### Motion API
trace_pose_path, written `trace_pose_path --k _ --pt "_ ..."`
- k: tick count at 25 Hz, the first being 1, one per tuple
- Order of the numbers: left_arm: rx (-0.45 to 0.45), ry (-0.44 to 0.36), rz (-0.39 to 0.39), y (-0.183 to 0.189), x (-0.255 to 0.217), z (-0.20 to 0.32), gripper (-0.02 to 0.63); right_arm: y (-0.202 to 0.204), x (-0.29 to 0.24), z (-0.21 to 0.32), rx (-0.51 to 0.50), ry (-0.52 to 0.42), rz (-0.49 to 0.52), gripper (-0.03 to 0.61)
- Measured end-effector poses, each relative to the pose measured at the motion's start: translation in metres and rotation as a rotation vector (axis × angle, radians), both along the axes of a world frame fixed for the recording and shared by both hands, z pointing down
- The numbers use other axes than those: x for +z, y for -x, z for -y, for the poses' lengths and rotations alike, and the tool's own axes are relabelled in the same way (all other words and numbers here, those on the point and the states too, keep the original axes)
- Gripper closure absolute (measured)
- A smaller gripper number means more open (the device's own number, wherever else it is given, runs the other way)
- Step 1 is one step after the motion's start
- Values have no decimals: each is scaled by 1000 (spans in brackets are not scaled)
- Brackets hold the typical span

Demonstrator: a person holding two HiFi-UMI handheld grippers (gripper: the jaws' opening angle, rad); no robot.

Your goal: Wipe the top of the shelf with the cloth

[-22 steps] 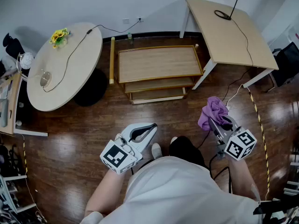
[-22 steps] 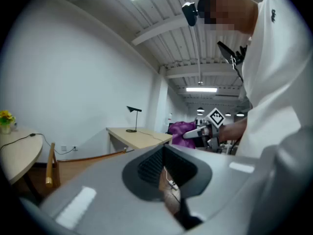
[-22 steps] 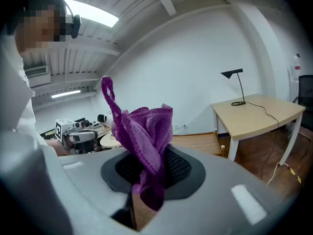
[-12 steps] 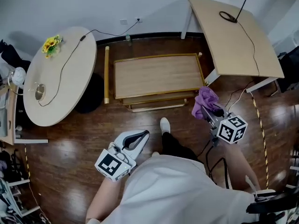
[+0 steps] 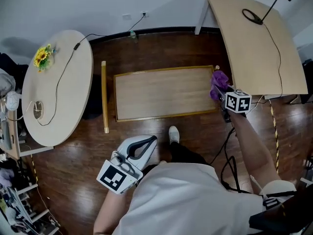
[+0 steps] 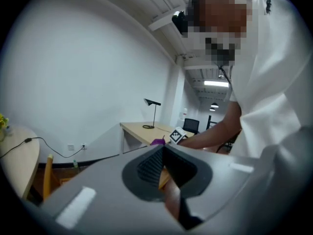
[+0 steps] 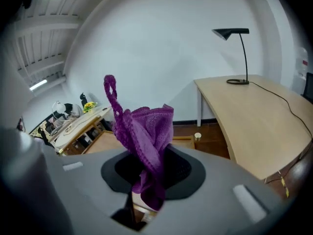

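Cloth bunched in your right gripper, jaws pinching it, over the right end of the shelf top. Contact unclear. It looks placed to start the wipe. Left gripper pressed together, empty, parked by your body.

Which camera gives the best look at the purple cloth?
The right gripper view: the cloth fills its centre, pinched in the right tongs. The head view shows it small at the right end of the shelf; the left gripper view, only a distant purple speck.
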State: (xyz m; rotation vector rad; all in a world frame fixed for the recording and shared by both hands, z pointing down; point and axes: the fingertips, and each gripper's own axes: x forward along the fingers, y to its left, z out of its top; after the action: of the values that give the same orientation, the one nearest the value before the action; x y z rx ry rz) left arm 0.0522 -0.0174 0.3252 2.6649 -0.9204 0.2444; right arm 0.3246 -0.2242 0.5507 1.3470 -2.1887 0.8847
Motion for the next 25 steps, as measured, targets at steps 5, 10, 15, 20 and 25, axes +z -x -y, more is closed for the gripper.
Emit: trace_pose_path --k 5,10,15,20,25 --pt "-29 31 20 7 7 35 595 -18 64 71 52 108 -87 477" --pt "-42 80 24 20 15 46 595 -40 118 94 109 211 -214 477" --pt "-36 107 29 38 24 56 595 -46 146 104 148 268 -301 477" --pt "-16 127 30 63 29 63 595 -21 154 113 164 293 -309 477" --pt "8 122 22 86 29 71 595 30 154 120 145 298 -270 477"
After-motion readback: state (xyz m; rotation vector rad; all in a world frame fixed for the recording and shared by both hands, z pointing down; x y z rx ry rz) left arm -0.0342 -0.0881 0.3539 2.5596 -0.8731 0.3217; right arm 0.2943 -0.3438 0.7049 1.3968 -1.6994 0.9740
